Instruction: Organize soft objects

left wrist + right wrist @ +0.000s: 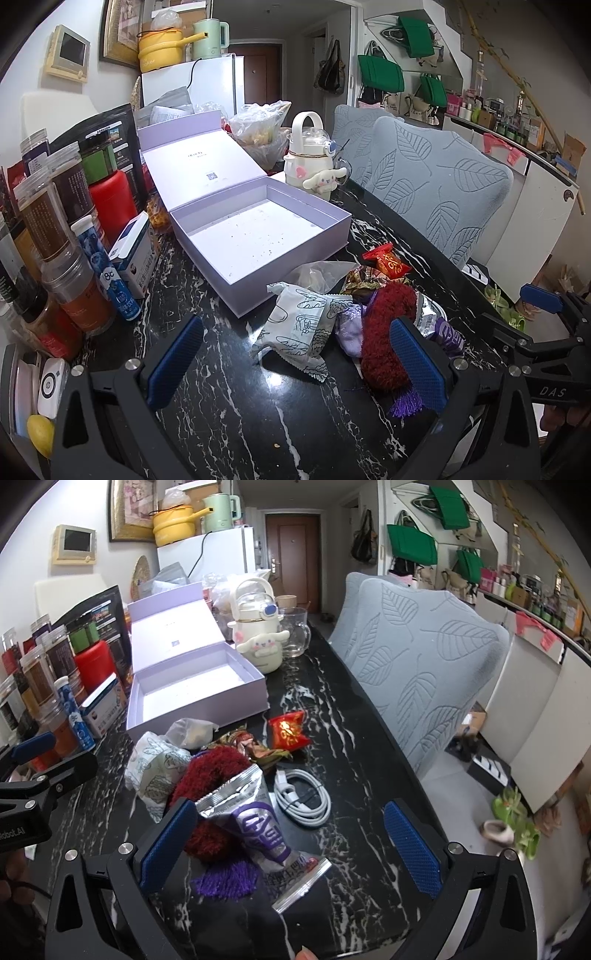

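Two grippers hover low over the black marble table (229, 406), and both the left gripper (295, 362) and the right gripper (291, 845) have their fingers wide apart with nothing between them. Soft things lie in a pile near the open lavender box (258, 236): a red fuzzy pouch (384, 332) with purple tassel, a printed white snack packet (299, 325), and a silver-purple packet (258, 827) beside a coiled white cable (303, 797).

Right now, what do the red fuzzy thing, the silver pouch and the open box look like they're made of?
Red fuzzy thing: shaggy plush or yarn, matte, loose pile, with a purple tassel.
Silver pouch: likely metallised plastic film, shiny and creased with crimped ends.
Open box: looks like rigid paper-covered card, matte lilac with straight, stiff walls.
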Demonstrator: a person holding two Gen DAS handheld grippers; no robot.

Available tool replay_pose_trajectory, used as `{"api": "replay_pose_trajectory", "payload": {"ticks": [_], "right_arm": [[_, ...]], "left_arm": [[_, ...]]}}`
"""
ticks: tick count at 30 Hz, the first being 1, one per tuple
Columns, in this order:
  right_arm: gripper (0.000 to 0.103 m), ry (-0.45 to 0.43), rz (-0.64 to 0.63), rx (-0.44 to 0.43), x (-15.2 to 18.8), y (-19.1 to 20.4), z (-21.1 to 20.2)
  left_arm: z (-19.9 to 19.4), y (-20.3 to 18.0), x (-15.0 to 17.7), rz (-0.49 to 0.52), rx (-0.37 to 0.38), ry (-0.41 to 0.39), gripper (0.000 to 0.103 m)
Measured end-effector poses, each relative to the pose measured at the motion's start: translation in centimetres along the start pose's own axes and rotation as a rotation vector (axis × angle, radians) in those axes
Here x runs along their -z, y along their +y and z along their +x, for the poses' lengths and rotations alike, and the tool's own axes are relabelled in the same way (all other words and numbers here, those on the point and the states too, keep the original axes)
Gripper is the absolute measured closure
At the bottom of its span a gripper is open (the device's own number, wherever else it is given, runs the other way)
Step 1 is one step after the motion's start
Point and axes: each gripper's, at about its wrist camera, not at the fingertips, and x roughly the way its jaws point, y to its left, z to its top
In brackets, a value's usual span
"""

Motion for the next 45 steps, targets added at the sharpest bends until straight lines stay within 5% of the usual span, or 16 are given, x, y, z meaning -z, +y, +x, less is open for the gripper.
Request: {"api": "replay_pose_trajectory", "payload": {"ticks": [45], "right_arm": [[0.0,0.0,-0.031,-0.067,3.0,-0.1,-1.1]], "left_arm": [[-1.5,-0.2,2.8,-0.037,-0.01,0.02,0.0]]}}
